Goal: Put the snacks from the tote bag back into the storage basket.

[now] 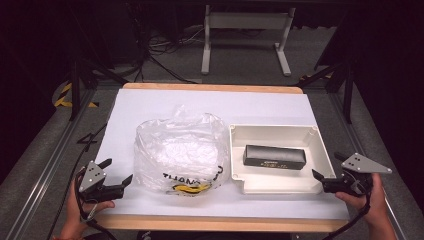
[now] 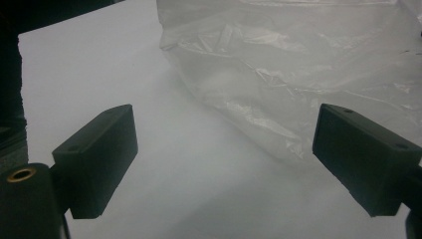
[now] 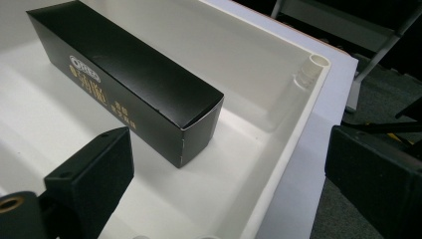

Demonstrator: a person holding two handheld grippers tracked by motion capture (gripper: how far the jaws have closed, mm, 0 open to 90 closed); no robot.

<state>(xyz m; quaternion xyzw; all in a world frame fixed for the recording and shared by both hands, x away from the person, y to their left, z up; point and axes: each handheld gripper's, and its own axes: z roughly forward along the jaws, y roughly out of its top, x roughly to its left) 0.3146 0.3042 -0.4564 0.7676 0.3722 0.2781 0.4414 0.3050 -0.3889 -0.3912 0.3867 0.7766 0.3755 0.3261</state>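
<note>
A white-covered tabletop (image 1: 150, 105) with a pale wooden edge is seen from above; a person's hands enter from the near edge, each holding a black two-jaw tool. The left hand-held gripper (image 1: 116, 175) sits at the near left corner of the tabletop, its jaws spread wide with nothing between them; it points toward a crumpled clear plastic bag (image 1: 180, 150) with black and yellow print along its near side, which lies just beside it at the middle of the tabletop; in the left gripper view the bag (image 2: 298, 74) lies ahead and to the right of the jaws, apart from them. To the right of the bag, near it, stands a shallow white rectangular plastic tray (image 1: 320, 150); inside the tray, lying flat and lengthwise across its middle, is a long black cardboard box (image 1: 274, 156) with small gold lettering on its side. The right hand-held gripper (image 1: 327, 169) hovers at the near right corner of the tray, its jaws wide apart and empty; in the right gripper view one jaw stands over the tray floor close to the near end of the black box (image 3: 129, 84) without touching it, and the other stands outside the tray's rim (image 3: 293, 134); a short white post rises at the tray's far corner.
</note>
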